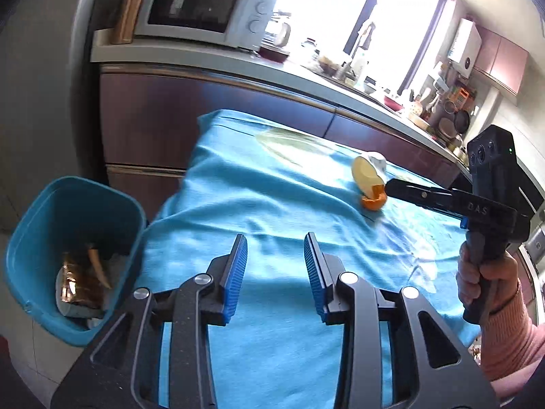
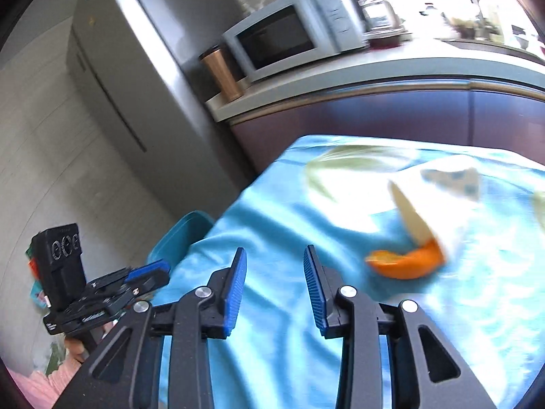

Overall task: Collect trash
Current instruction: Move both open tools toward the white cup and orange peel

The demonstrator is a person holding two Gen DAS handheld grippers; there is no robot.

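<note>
My left gripper (image 1: 276, 248) hangs open over the blue cloth (image 1: 259, 204) with nothing between its blue pads. To its left, beside the cloth's edge, stands a blue bin (image 1: 68, 238) holding a brown wrapper (image 1: 78, 283) and other scraps. An orange peel (image 1: 373, 201) and a pale yellow piece (image 1: 366, 170) lie on the cloth; the right gripper (image 1: 390, 185) points at them from the right. In the right wrist view my right gripper (image 2: 274, 262) is open and empty, and the orange peel (image 2: 407, 262) lies just right of its fingers. A green leaf (image 2: 344, 167) and a white scrap (image 2: 453, 179) lie farther back.
Behind the cloth runs a dark cabinet front (image 1: 211, 116) under a counter with a microwave (image 1: 204, 6), a copper canister (image 1: 131, 6) and clutter by the window. A grey fridge (image 2: 112, 68) stands left. A hand in a pink sleeve (image 1: 504, 323) holds the right gripper.
</note>
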